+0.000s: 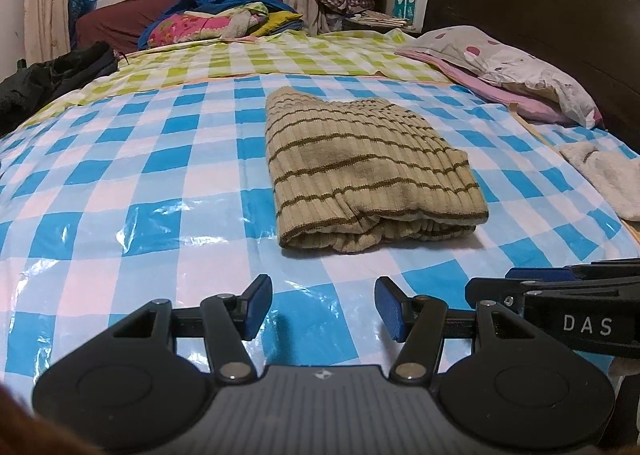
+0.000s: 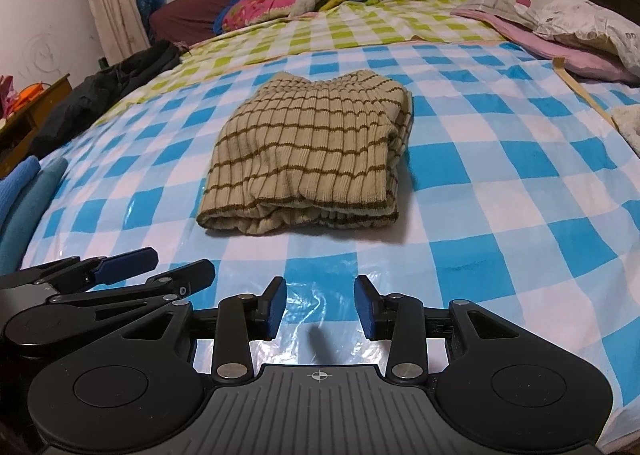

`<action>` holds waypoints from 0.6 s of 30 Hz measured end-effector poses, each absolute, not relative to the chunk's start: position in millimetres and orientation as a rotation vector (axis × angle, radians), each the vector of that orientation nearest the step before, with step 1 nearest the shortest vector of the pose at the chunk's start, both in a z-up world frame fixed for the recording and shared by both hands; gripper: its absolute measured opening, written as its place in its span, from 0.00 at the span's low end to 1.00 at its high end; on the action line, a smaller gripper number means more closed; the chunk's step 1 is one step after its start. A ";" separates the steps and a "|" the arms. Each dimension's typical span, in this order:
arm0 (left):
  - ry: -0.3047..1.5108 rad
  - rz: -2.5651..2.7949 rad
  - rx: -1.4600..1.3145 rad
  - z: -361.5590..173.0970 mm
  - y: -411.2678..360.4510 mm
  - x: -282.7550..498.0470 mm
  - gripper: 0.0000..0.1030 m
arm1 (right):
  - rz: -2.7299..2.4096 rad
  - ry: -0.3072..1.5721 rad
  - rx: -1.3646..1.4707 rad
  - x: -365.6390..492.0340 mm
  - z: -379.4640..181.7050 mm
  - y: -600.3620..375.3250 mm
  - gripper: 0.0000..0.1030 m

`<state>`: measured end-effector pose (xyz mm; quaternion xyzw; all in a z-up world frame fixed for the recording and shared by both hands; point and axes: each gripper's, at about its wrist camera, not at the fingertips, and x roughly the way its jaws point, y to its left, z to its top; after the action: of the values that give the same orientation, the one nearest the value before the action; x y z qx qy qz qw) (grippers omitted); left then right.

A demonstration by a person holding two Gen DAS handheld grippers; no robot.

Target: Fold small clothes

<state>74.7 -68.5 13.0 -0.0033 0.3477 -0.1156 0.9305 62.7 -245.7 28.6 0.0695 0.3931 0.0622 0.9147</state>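
A beige knit garment with brown stripes [image 1: 368, 171] [image 2: 312, 155] lies folded into a thick rectangle on the blue-and-white checked plastic sheet [image 1: 140, 183] [image 2: 500, 175] covering the bed. My left gripper [image 1: 322, 305] hovers over the sheet in front of the garment's near edge, open, nothing between its blue pads. My right gripper [image 2: 320, 307] is likewise open and empty, short of the garment. The two grippers sit side by side: the right gripper [image 1: 560, 295] shows at the right edge of the left wrist view, the left gripper [image 2: 132, 275] at the left of the right wrist view.
A white fluffy cloth [image 1: 608, 179] lies at the right. Pillows [image 1: 512, 67] rest by the dark headboard [image 1: 540, 3]. Black clothing [image 1: 52, 75] sits at the bed's left edge, colourful bedding [image 1: 224, 21] at the far end. Blue folded cloths [image 2: 24, 195] lie near left.
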 end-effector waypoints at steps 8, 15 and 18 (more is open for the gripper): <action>0.701 -0.239 0.019 14.4 -70.0 81.7 0.61 | 0.126 0.807 0.142 67.4 27.9 -247.4 0.36; 0.684 -0.197 0.011 24.7 -63.7 119.4 0.62 | 0.097 0.750 0.233 107.9 36.4 -272.1 0.39; 0.665 -0.187 0.007 32.1 -66.7 142.6 0.64 | 0.085 0.711 0.270 133.2 39.8 -283.3 0.39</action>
<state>142.6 -66.7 32.1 0.0033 0.3260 -0.0918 0.9409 133.2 -283.3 39.8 0.1318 0.3469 0.0413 0.9277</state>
